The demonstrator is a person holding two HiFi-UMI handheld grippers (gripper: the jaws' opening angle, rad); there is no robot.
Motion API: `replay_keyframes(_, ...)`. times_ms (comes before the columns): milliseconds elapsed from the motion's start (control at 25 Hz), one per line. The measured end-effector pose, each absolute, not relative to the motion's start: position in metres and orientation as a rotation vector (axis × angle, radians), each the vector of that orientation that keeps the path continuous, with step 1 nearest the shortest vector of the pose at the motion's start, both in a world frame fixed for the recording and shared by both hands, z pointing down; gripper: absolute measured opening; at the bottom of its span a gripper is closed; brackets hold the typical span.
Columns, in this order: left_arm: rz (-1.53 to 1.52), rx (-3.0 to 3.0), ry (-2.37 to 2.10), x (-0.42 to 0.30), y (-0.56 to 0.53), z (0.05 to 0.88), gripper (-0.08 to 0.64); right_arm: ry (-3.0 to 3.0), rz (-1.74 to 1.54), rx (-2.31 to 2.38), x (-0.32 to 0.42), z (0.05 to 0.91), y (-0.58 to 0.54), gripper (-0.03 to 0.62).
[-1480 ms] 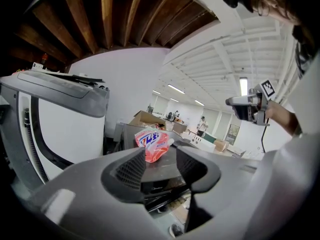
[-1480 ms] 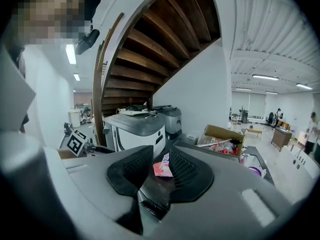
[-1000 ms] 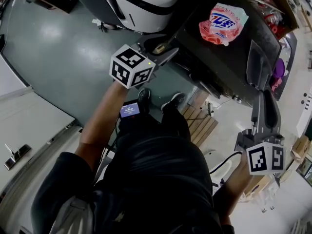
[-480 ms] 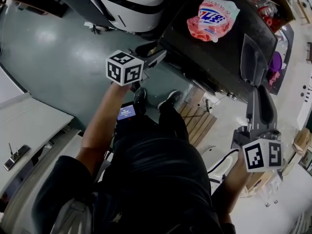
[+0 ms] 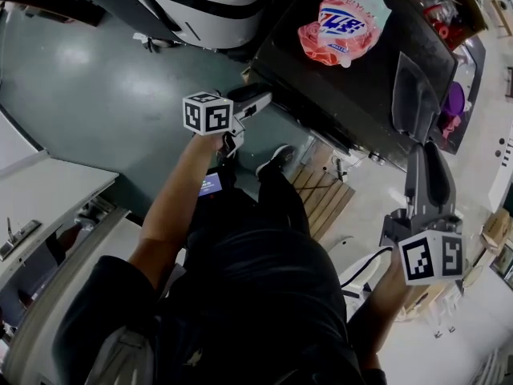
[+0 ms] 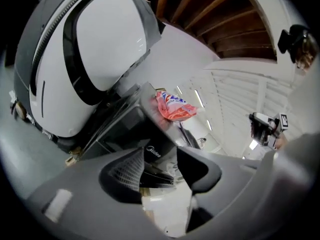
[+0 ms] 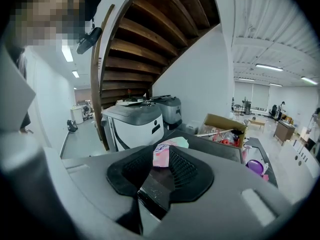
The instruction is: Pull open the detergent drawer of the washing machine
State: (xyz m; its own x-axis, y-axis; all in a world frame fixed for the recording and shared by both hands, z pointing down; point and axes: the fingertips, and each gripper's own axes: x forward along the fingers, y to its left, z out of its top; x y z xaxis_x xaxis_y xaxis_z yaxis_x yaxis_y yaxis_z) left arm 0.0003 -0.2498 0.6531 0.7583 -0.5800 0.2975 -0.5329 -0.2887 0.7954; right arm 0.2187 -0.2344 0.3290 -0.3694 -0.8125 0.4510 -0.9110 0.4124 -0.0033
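Observation:
The washing machine (image 5: pixel 365 70) is a dark box seen from above, with a pink detergent bag (image 5: pixel 343 24) lying on its lid. My left gripper (image 5: pixel 258 99) hovers just off the machine's near left corner, by the top of its front. In the left gripper view its pads stand almost together, empty, aimed at the front panel with the brand mark (image 6: pixel 153 153). I cannot pick out the drawer itself. My right gripper (image 5: pixel 412 74) hangs over the right side of the lid, shut and empty, and its view looks past the pads (image 7: pixel 190 176) at the bag (image 7: pixel 162 154).
A large white and grey machine (image 5: pixel 216 6) stands to the washer's left on the green floor. A wooden pallet (image 5: pixel 325 203) lies below the washer's front, by the person's shoes (image 5: pixel 276 163). A cardboard box (image 7: pixel 225 126) and a purple object (image 5: pixel 457 107) sit beyond the washer's right side.
My left gripper has sunk and rolled, its marker cube turned, and now sits lower beside the machine's front corner. The right gripper has drifted only slightly.

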Motion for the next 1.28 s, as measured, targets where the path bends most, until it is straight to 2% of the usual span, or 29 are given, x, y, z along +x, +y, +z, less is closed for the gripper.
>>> replay_keyframes(440, -0.156, 1.875, -0.815, 0.030, -0.255, 0.712, 0.257, -2.271, 0.401, 1.461, 0.242, 0.347, -0.241, 0.078)
replay_keyframes(720, -0.370, 1.864, -0.738, 0.044, -0.263, 0.708, 0.282, -2.254, 0.429, 1.447, 0.254, 0.361, -0.245, 0.078)
replay_keyframes(880, -0.421, 1.889, -0.710, 0.046, -0.267, 0.703, 0.320, -2.252, 0.447, 1.431, 0.259, 0.368, -0.249, 0.078)
replay_keyframes(1080, -0.514, 1.868, -0.701, 0.045, -0.269, 0.703, 0.326, -2.230, 0.466, 1.437, 0.272, 0.379, -0.249, 0.078)
replay_keyframes(1120, -0.519, 1.863, -0.706, 0.046, -0.271, 0.705, 0.352, -2.227, 0.471, 1.437, 0.274, 0.381, -0.249, 0.078)
replay_keyframes(1280, -0.550, 1.840, -0.708, 0.048, -0.278, 0.712, 0.362, -2.210, 0.496, 1.433, 0.280, 0.390, -0.246, 0.077)
